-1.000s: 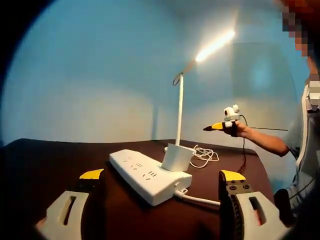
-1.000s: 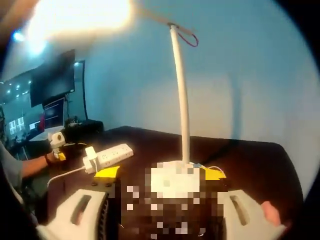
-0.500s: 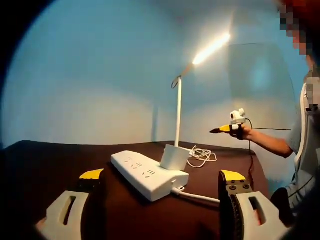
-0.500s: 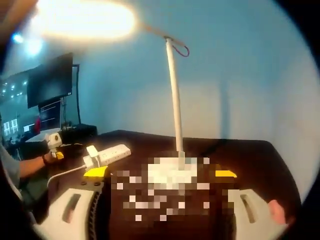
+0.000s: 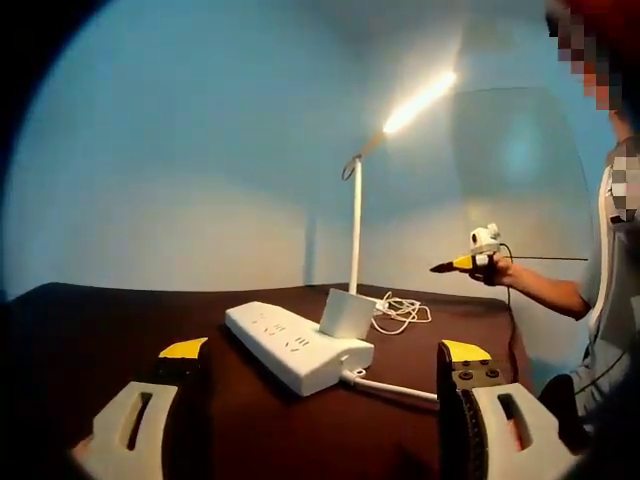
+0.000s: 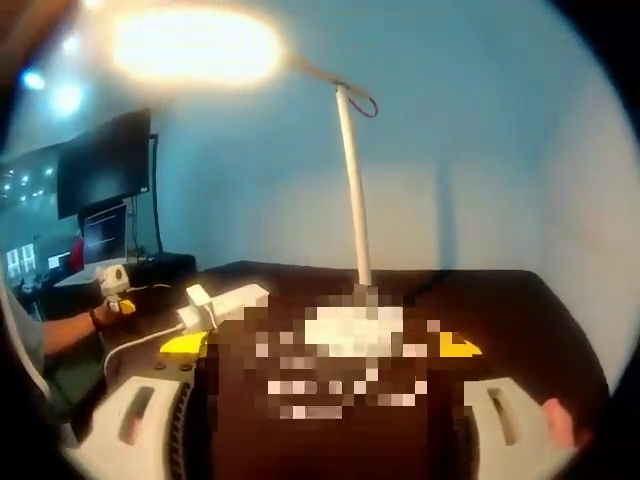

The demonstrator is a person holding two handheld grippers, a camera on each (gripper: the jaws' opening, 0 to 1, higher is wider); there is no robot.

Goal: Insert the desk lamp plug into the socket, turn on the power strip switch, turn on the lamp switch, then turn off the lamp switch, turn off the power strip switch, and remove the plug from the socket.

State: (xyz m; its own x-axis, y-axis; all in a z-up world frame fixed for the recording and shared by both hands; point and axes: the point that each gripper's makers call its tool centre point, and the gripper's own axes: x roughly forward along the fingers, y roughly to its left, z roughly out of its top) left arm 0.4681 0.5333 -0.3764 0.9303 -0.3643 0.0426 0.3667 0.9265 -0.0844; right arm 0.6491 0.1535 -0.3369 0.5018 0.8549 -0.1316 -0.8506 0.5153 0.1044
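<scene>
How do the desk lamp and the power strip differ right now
The desk lamp stands upright on a thin white pole; the power strip lies flat and blocky on the dark table. The lamp's head glows lit; no light is visible on the strip. Both are white and sit close together.

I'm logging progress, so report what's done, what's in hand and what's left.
Done: the white plug sits in the white power strip, and the slim white desk lamp glows, so both switches look on. In hand: nothing; the left tongs and the right tongs are open and clear of the dark table. Left: lamp off, strip off, unplug.
</scene>
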